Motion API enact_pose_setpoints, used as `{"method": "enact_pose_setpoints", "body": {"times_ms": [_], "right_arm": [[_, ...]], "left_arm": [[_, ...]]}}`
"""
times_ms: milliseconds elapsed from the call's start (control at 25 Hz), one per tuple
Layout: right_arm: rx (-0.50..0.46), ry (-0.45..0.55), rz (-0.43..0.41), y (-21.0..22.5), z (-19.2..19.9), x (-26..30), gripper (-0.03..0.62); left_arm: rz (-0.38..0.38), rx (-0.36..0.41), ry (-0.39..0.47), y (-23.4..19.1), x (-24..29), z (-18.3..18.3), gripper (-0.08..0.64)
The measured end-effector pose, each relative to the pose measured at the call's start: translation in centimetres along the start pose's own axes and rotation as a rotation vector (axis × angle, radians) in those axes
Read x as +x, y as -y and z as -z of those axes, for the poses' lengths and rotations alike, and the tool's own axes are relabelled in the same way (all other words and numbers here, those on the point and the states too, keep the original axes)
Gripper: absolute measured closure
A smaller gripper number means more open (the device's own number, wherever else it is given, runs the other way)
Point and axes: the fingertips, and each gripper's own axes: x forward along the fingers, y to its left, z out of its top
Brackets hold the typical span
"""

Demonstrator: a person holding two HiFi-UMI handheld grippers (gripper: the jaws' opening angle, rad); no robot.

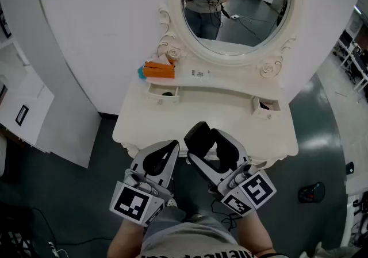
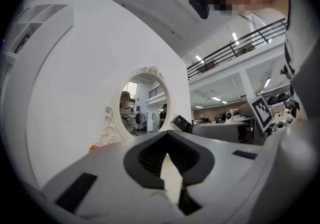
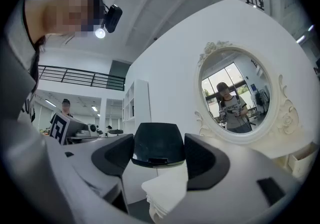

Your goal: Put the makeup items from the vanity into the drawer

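Note:
A white vanity (image 1: pixel 213 118) stands below me with an oval mirror (image 1: pixel 236 4). On its raised back shelf lies an orange makeup item (image 1: pixel 158 69) with a small blue piece (image 1: pixel 141 72) beside it; the orange item (image 2: pixel 93 147) also peeks past the left gripper. Two little drawers stand pulled out, one at the left (image 1: pixel 163 93) and one at the right (image 1: pixel 264 106). My right gripper (image 1: pixel 206 145) hovers at the vanity's front edge, shut on a black makeup case (image 1: pixel 197 135) (image 3: pixel 157 145) that fills the gap between its pads. My left gripper (image 1: pixel 159 159) (image 2: pixel 167 140) is beside it, shut and empty.
A few tiny items (image 1: pixel 199 73) sit mid-shelf under the mirror. A white curved wall (image 1: pixel 98 27) backs the vanity, with white shelving (image 1: pixel 23 107) at the left and dark floor (image 1: pixel 322 136) to the right. The person's reflection shows in the mirror (image 3: pixel 235 93).

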Motion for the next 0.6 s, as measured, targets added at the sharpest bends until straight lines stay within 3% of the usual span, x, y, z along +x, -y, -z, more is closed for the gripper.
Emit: {"method": "enact_pose_setpoints", "body": {"times_ms": [600], "right_arm": [[-0.014,0.002,0.008,-1.7,0.3,0.7,0.258]], "left_arm": [[-0.002,-0.007,-0.017,-0.6,-2.0,0.1,0.541]]}}
